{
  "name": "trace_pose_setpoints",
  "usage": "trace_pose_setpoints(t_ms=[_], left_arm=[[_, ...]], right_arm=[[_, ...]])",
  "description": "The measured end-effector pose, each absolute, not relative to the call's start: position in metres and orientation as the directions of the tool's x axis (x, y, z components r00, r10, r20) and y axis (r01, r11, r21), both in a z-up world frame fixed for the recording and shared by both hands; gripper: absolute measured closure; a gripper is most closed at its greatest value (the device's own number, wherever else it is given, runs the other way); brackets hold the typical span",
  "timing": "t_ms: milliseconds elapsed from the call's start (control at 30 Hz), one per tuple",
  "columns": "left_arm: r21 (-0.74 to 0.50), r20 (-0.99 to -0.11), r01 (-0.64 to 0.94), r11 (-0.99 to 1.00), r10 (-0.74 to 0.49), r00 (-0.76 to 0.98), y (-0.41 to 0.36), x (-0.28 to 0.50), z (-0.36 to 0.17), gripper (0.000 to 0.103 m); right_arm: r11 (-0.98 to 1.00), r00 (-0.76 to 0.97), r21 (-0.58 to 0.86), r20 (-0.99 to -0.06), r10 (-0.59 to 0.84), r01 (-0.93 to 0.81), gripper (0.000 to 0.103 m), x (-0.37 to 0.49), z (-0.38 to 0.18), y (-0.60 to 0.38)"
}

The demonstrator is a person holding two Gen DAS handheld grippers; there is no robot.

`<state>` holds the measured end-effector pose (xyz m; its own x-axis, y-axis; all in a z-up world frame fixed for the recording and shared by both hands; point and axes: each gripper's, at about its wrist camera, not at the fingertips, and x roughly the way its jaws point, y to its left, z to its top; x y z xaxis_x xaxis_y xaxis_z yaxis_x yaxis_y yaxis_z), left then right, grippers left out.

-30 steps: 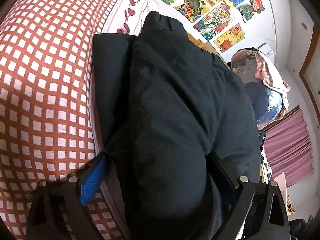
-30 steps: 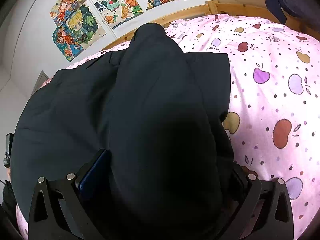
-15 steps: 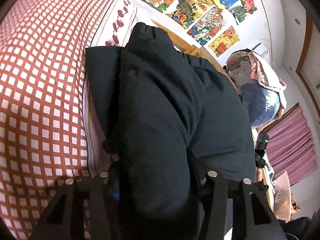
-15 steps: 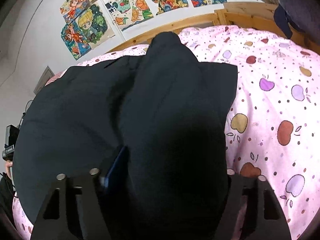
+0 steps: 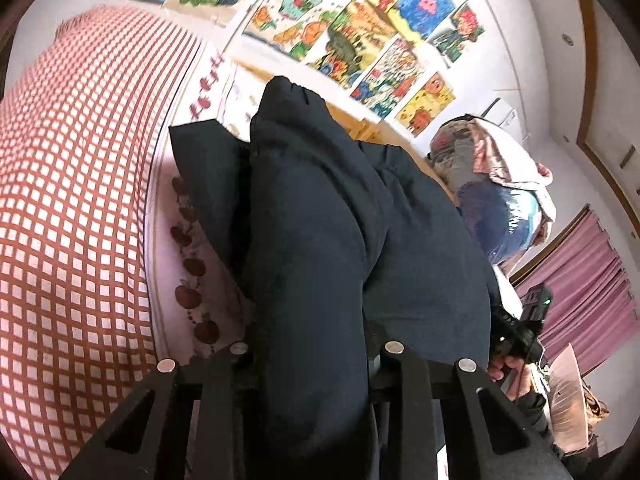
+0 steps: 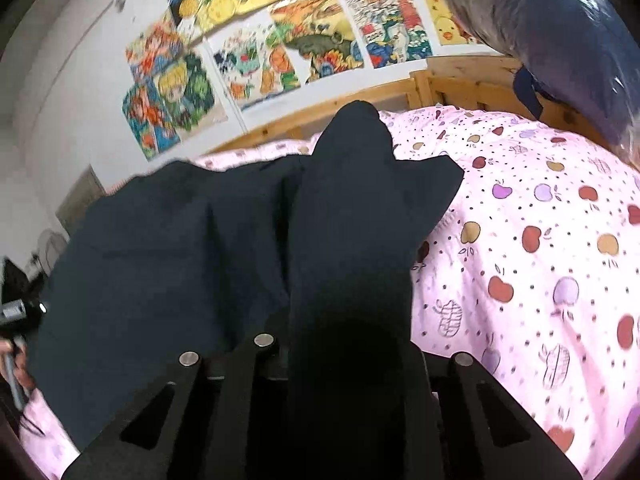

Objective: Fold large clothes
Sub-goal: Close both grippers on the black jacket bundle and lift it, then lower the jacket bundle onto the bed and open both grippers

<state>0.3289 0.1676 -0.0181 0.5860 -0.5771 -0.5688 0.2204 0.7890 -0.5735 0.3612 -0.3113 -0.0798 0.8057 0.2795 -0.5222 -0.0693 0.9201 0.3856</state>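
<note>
A large dark navy garment (image 5: 320, 220) lies on the bed, and a thick fold of it rises between the jaws of each gripper. My left gripper (image 5: 316, 346) is closing on its fold, and the cloth fills the narrow gap and hides the pads. In the right wrist view the same garment (image 6: 180, 260) spreads to the left. My right gripper (image 6: 344, 346) is likewise closing on a bunched ridge, squeezed tight between its fingers. Both folds are lifted off the bed. The other gripper, with a hand on it, shows at the edge of each view.
A pink quilt with an apple print (image 6: 540, 260) covers the bed, and a red-and-white checked blanket (image 5: 72, 200) lies at the left. A wooden bed frame (image 6: 460, 84), wall posters (image 5: 360, 32), a pile of clothes (image 5: 492, 184) and a mauve curtain (image 5: 588, 280) surround it.
Both grippers went from wide open around the garment to narrow, pinching the cloth. Both rose and tipped up, so more wall shows and the folds lift.
</note>
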Motion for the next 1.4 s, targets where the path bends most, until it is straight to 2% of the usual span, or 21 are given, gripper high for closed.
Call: trace_pose_setpoints(t_ms=[100, 400, 567, 800, 1033, 1167, 1233, 1300, 1400], left_arm=[[-0.582, -0.556, 0.230, 0.780, -0.588, 0.588, 0.167, 0.322, -0.005, 0.076], [-0.593, -0.490, 0.264, 0.761, -0.600, 0.632, 0.170, 0.282, 0.040, 0.076], [-0.588, -0.502, 0.228, 0.776, -0.570, 0.650, 0.183, 0.251, 0.053, 0.076], [-0.575, -0.567, 0.150, 0.804, -0.524, 0.635, 0.189, 0.226, 0.029, 0.075], [-0.511, -0.639, 0.101, 0.854, -0.456, 0.620, 0.177, 0.234, 0.011, 0.071], [-0.466, -0.674, 0.068, 0.882, -0.404, 0.618, 0.173, 0.238, 0.009, 0.061], [-0.448, -0.690, 0.043, 0.893, -0.376, 0.618, 0.172, 0.240, 0.009, 0.054], [-0.423, -0.709, 0.015, 0.906, -0.341, 0.617, 0.173, 0.241, 0.008, 0.042], [-0.381, -0.727, -0.032, 0.924, -0.278, 0.627, 0.175, 0.240, 0.009, 0.027]], right_arm=[[0.914, 0.815, 0.396, -0.501, 0.293, -0.086, 0.088, 0.350, -0.054, -0.315], [0.956, 0.861, 0.258, -0.447, 0.245, -0.138, 0.089, 0.309, 0.041, -0.297], [0.959, 0.878, 0.235, -0.409, 0.247, -0.160, 0.089, 0.284, 0.073, -0.293], [0.942, 0.867, 0.264, -0.397, 0.301, -0.206, 0.089, 0.266, 0.068, -0.281], [0.949, 0.813, 0.276, -0.511, 0.278, -0.151, 0.089, 0.277, 0.010, -0.274], [0.940, 0.817, 0.333, -0.518, 0.252, -0.078, 0.085, 0.281, -0.010, -0.283], [0.942, 0.819, 0.330, -0.522, 0.236, -0.061, 0.084, 0.281, -0.015, -0.284], [0.951, 0.816, 0.305, -0.539, 0.210, -0.044, 0.079, 0.282, -0.019, -0.282], [0.960, 0.807, 0.280, -0.563, 0.178, -0.017, 0.055, 0.286, -0.023, -0.279]])
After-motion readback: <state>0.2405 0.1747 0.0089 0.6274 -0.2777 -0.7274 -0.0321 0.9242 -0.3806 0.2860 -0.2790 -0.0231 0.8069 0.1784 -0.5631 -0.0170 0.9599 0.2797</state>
